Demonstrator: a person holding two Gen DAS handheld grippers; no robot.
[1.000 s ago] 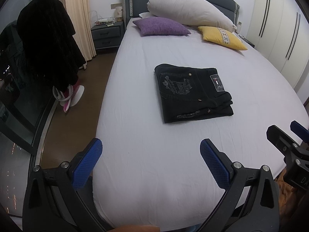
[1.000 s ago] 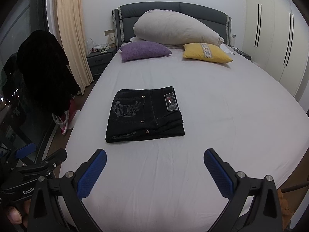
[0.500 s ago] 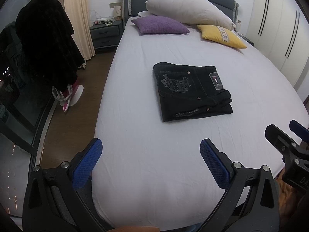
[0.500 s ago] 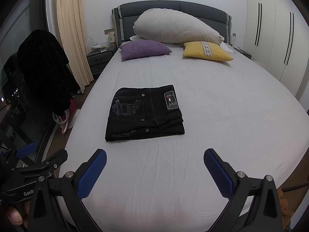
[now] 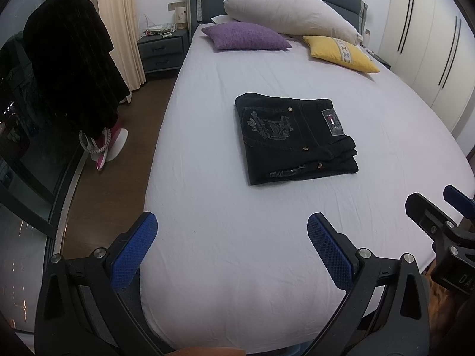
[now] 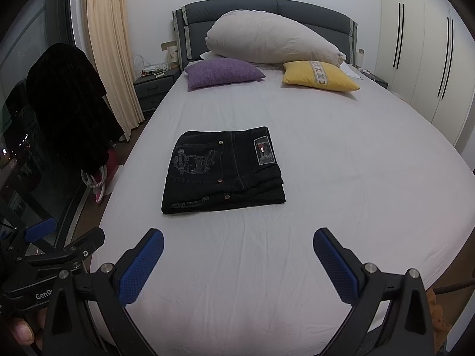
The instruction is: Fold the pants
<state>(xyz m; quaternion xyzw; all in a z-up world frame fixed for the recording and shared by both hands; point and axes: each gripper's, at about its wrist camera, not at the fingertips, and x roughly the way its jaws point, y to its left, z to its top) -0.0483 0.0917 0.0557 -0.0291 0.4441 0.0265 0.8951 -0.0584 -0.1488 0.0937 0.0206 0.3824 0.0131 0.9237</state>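
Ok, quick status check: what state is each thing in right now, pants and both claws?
pants: folded into a compact stack, lying flat on the bed, untouched
left claw: open, empty, short of the pants
right claw: open, empty, short of the pants

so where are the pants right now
The folded black pants lie mid-bed on the white sheet, left of centre in the right wrist view, nearer than the purple pillow.

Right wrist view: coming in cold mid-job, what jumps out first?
The black pants stand out, folded into a neat rectangle on the white bed, left of its middle. Behind them, a purple pillow, yellow pillow and big white bolster line the headboard. Both the left gripper and right gripper hover open near the foot, touching nothing.
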